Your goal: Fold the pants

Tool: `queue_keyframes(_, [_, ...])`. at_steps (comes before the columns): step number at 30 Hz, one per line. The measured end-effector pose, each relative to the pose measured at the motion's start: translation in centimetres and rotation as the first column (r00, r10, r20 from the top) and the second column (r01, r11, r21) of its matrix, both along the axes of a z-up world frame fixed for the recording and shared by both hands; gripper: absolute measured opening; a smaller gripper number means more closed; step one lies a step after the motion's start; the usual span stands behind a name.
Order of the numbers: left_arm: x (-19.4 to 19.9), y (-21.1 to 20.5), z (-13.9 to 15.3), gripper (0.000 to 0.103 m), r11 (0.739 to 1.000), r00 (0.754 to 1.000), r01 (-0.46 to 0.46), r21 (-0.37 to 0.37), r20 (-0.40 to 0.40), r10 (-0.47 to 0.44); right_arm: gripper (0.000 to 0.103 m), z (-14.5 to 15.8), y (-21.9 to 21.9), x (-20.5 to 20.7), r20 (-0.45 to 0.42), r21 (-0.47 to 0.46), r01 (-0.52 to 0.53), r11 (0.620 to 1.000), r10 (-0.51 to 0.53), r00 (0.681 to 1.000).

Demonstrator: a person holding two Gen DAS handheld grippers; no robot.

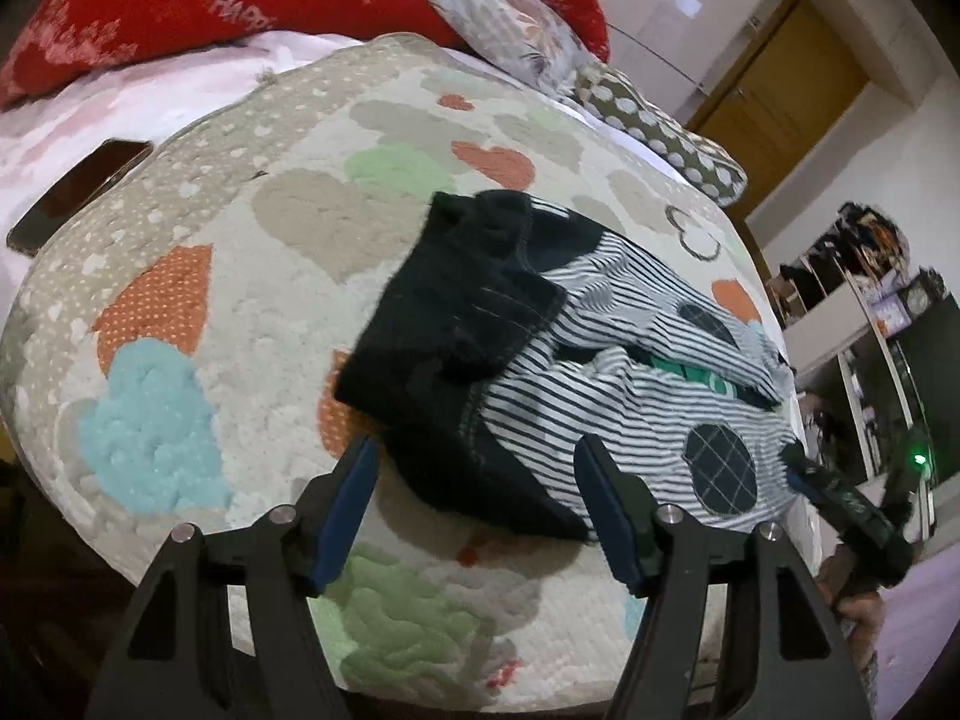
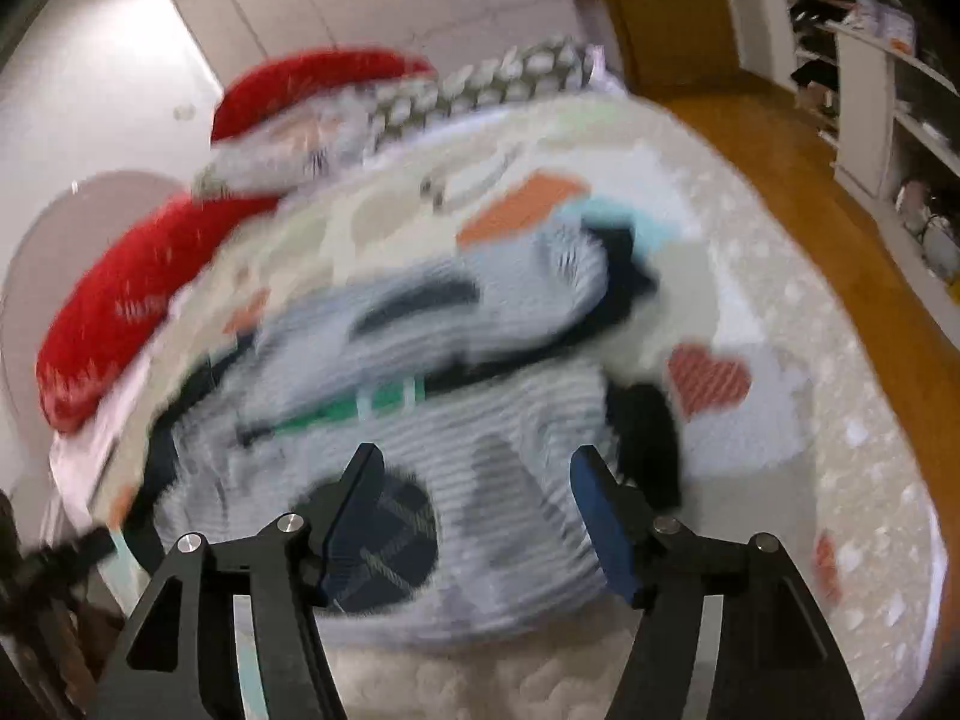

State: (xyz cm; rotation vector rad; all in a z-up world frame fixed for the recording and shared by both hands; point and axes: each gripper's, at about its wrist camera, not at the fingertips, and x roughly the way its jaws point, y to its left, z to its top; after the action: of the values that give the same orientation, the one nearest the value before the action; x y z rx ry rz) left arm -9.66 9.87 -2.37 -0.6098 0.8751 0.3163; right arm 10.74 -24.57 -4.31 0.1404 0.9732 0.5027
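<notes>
A bed is covered by a quilted blanket [image 1: 240, 276] patterned with hearts in orange, green, blue and beige. At the far left, on the pink sheet just off the blanket's edge, a dark phone [image 1: 78, 195] is seen lying flat. Red pillows [image 1: 198, 0] and a spotted cushion [image 1: 660, 126] are noted along the head of the bed, with a wooden door [image 1: 780, 96] beyond.

The left gripper [image 1: 477, 507] is held with its jaws wide apart, nothing between them, just short of the near dark cuff. The pants [image 1: 600, 372], striped white and dark with dark cuffs and round check patches, are lying crumpled on the blanket's right half.

The right gripper [image 2: 474, 516] is likewise spread and empty, poised over a round patch; its view is heavily blurred. At the far right, shelving [image 2: 870, 90] is visible.
</notes>
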Motion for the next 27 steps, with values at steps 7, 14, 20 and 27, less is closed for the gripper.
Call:
queue_keyframes(7, [-0.2,-0.2,0.1,0.067,1.000,1.000,-0.011,0.025,-0.012,0.012,0.043,-2.6,-3.3,0.1,-0.097,0.054,0.056,0.997,-0.051,0.994])
queue_keyframes(14, [1.3,0.2,0.8,0.067,1.000,1.000,0.012,-0.001,-0.017,-0.012,0.080,-2.7,-2.4,0.0,-0.106,0.097,0.001,0.995,0.010,0.994])
queue_keyframes(20, [5.0,1.4,2.5,0.068,0.996,0.996,0.065,0.062,-0.060,-0.062,0.093,-2.9,-1.1,0.3,-0.113,0.105,-0.103,0.989,0.115,0.987])
queue_keyframes(27, [12.3,3.0,3.4,0.080,0.966,0.973,0.214,0.143,-0.115,-0.199,0.067,2.8,1.2,1.5,-0.012,-0.104,-0.253,0.962,0.253,0.967])
